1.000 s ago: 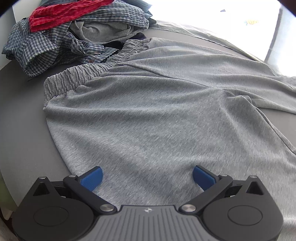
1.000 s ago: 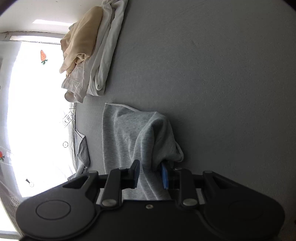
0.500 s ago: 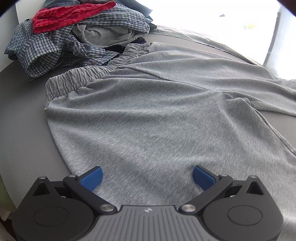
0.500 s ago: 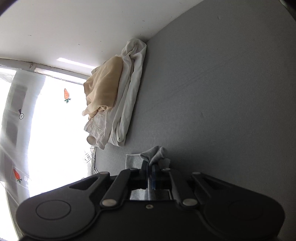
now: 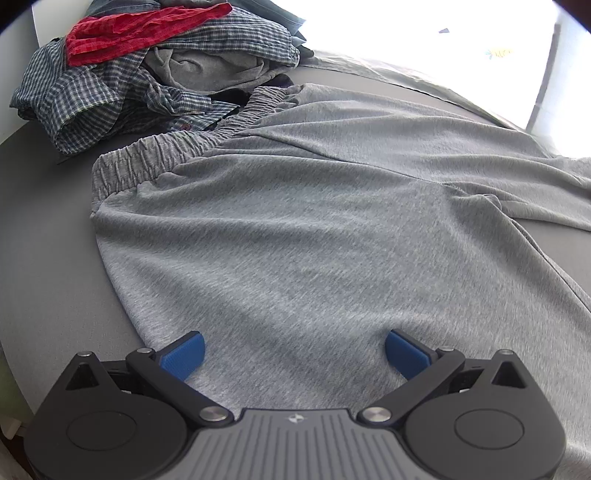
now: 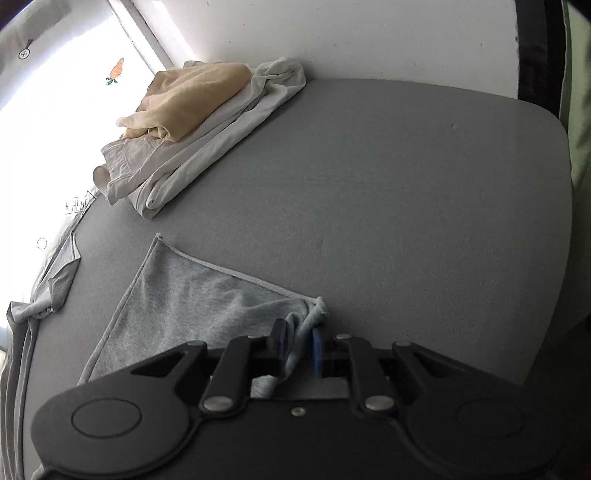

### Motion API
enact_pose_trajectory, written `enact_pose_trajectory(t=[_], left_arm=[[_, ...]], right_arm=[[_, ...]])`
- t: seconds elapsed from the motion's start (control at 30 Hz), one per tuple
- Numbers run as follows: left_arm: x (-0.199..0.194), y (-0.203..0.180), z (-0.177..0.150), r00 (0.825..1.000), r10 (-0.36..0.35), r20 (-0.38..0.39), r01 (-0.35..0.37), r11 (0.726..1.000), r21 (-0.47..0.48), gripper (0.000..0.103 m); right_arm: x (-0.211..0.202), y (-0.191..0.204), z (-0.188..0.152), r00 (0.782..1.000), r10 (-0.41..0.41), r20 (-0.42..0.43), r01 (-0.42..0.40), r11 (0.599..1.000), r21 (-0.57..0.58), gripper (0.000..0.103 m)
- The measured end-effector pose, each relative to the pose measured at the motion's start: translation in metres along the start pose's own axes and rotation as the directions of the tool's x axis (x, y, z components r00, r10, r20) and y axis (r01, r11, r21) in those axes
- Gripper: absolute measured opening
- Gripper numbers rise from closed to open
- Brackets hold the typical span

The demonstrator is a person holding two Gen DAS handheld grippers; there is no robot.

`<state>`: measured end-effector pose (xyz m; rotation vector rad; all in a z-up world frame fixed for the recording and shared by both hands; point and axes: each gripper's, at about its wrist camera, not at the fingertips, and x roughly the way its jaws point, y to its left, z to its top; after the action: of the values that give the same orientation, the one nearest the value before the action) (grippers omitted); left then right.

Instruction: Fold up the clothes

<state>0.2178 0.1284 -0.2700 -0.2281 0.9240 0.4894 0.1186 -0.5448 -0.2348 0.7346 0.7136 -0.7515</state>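
Looking through the left wrist view, I see the light grey jersey trousers (image 5: 314, 229) spread flat across the dark grey table (image 5: 40, 229), their gathered elastic waistband (image 5: 147, 162) towards the far left and one leg running off to the right. My left gripper (image 5: 293, 350) hangs over the near cloth with its blue pads (image 5: 183, 354) spread wide, nothing between them. Behind the waistband sits a heap of checked blue shirts (image 5: 92, 96) topped by a crumpled red cloth (image 5: 140, 29).

In the right wrist view, my right gripper (image 6: 299, 347) has a bunched corner of the trouser leg hem (image 6: 192, 295) between its jaws, which are opening; the fabric looks loose there. A folded cream and white stack (image 6: 192, 122) lies well apart near the window.
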Motion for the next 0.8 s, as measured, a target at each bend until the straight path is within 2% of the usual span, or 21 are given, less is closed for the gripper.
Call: enact_pose_trajectory(t=[0.03, 0.07, 0.2, 0.33, 0.4, 0.5, 0.6, 0.7, 0.8], left_arm=[[0.000, 0.000, 0.000, 1.000, 0.000, 0.000, 0.000, 1.000, -0.001, 0.103], [0.000, 0.000, 0.000, 1.000, -0.001, 0.000, 0.001, 1.000, -0.001, 0.103], [0.002, 0.000, 0.004, 1.000, -0.003, -0.019, 0.003, 1.000, 0.000, 0.103], [0.006, 0.000, 0.017, 0.997, -0.013, -0.072, 0.015, 0.999, 0.030, 0.103], [0.007, -0.003, 0.022, 0.998, 0.002, -0.068, 0.001, 0.999, 0.033, 0.103], [0.008, -0.015, 0.033, 0.999, -0.022, -0.043, 0.023, 0.999, 0.036, 0.103], [0.012, -0.040, 0.053, 0.995, -0.096, -0.031, 0.097, 0.994, 0.047, 0.102], [0.019, -0.076, 0.077, 0.986, -0.167, -0.021, 0.168, 0.983, 0.074, 0.101], [0.028, -0.114, 0.096, 0.973, -0.228, -0.019, 0.229, 0.966, 0.117, 0.096]], right_arm=[[0.000, 0.008, 0.002, 1.000, -0.012, 0.008, 0.012, 0.998, -0.058, 0.036], [-0.001, 0.014, 0.003, 1.000, -0.018, 0.017, 0.020, 0.995, -0.099, 0.041], [-0.006, 0.041, 0.011, 0.997, -0.031, 0.072, 0.047, 0.972, -0.231, 0.046], [-0.003, 0.061, 0.022, 0.993, -0.018, 0.114, 0.046, 0.965, -0.258, 0.055], [0.003, 0.073, 0.028, 0.994, 0.006, 0.108, 0.025, 0.959, -0.281, 0.056], [0.020, 0.095, 0.037, 0.997, 0.025, 0.070, 0.000, 0.944, -0.329, 0.057], [0.043, 0.111, 0.049, 0.998, 0.060, 0.020, -0.050, 0.947, -0.316, 0.057], [0.069, 0.127, 0.060, 0.998, 0.064, -0.015, -0.066, 0.955, -0.291, 0.057], [0.092, 0.140, 0.069, 0.996, 0.068, -0.051, -0.079, 0.965, -0.252, 0.050]])
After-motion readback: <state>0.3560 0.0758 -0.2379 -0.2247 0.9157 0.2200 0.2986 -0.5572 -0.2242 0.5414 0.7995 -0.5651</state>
